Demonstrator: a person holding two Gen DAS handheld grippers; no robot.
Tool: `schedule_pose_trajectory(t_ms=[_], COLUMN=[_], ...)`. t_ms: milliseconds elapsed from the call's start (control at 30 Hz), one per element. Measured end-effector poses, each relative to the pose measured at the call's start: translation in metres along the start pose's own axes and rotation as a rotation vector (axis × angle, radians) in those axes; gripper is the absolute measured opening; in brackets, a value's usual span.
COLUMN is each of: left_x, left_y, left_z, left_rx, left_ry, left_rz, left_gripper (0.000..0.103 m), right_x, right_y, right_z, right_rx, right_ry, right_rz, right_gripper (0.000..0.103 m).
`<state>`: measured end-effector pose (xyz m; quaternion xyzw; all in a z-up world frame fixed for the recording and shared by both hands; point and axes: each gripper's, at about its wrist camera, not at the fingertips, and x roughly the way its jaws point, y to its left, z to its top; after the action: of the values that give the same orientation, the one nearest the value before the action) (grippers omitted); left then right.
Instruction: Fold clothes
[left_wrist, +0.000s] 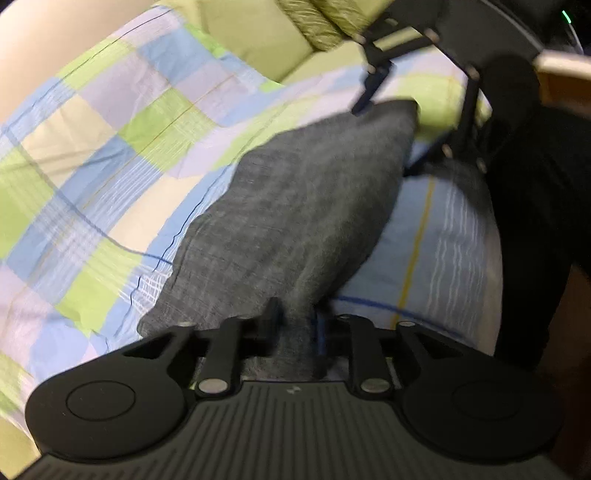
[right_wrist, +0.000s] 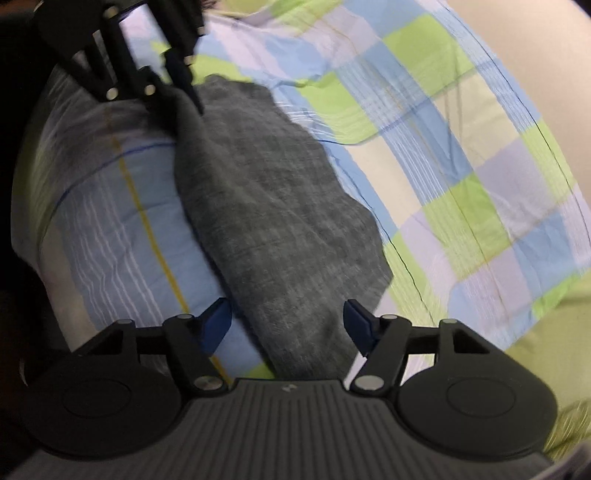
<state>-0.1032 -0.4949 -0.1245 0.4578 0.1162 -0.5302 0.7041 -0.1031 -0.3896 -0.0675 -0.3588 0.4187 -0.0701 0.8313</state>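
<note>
Claws number two, both seemingly at one grey garment (left_wrist: 295, 206).

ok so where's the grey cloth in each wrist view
Left wrist view: the grey cloth runs from the bottom centre, between the left gripper fingers, up to the upper right.
Right wrist view: it runs from the bottom centre up to the upper left.
Shared landmark: the checked bedsheet under it.

dim light, motion blur, fisheye edges
</note>
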Motion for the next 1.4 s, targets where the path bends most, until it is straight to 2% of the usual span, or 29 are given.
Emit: schedule_pose_trajectory(t_ms=[33, 67, 133, 267, 400, 667, 833, 967, 1100, 1200, 1300, 1400], left_x=[0.001, 0.000, -0.002, -0.011, -0.015, -0.020, -0.031, -0.049, -0.058, -0.042, -0.015, 0.008], left_y=[0.001, 0.002, 0.008, 0.009, 0.008, 0.010, 0.013, 0.024, 0.050, 0.063, 0.071, 0.074], left_z=[0.001, 0.002, 0.004, 0.001, -0.007, -0.012, -0.015, -0.022, -0.019, -0.008, 0.005, 0.013], left_rx=[-0.001, -0.012, -0.048, -0.051, -0.083, -0.130, -0.178, -0.270, -0.369, -0.382, -0.369, -0.360], left_ry=[0.006, 0.009, 0.007, 0.016, 0.025, 0.036, 0.034, 0.002, -0.065, -0.084, -0.089, -0.086], left_rz=[-0.004, -0.011, -0.036, -0.051, -0.050, -0.055, -0.053, -0.065, -0.039, -0.024, -0.039, -0.048], left_gripper=[0.030, 0.030, 0.027, 0.025, 0.024, 0.024, 0.033, 0.033, 0.037, 0.037, 0.037, 0.037], right_x=[0.000, -0.001, -0.003, -0.009, -0.008, -0.015, -0.029, -0.050, -0.053, -0.046, -0.029, -0.007], right_y=[-0.001, -0.004, -0.013, -0.014, -0.003, -0.006, -0.015, -0.034, -0.056, -0.075, -0.082, -0.078], right_z=[-0.001, -0.003, -0.008, -0.012, -0.021, -0.034, -0.040, -0.046, -0.045, -0.040, -0.030, -0.021], right_rx=[-0.012, -0.035, -0.053, -0.117, -0.116, -0.016, 0.047, 0.236, 0.403, 0.535, 0.572, 0.528], right_ry=[-0.002, 0.002, 0.011, 0.010, 0.042, 0.077, 0.112, 0.079, 0.018, -0.046, -0.095, -0.109], right_rz=[0.000, -0.001, 0.001, -0.063, -0.026, -0.048, -0.074, -0.089, -0.087, -0.051, 0.008, 0.056], right_gripper=[0.051, 0.032, 0.019, 0.018, 0.019, 0.024, 0.025, 0.037, 0.038, 0.038, 0.038, 0.037])
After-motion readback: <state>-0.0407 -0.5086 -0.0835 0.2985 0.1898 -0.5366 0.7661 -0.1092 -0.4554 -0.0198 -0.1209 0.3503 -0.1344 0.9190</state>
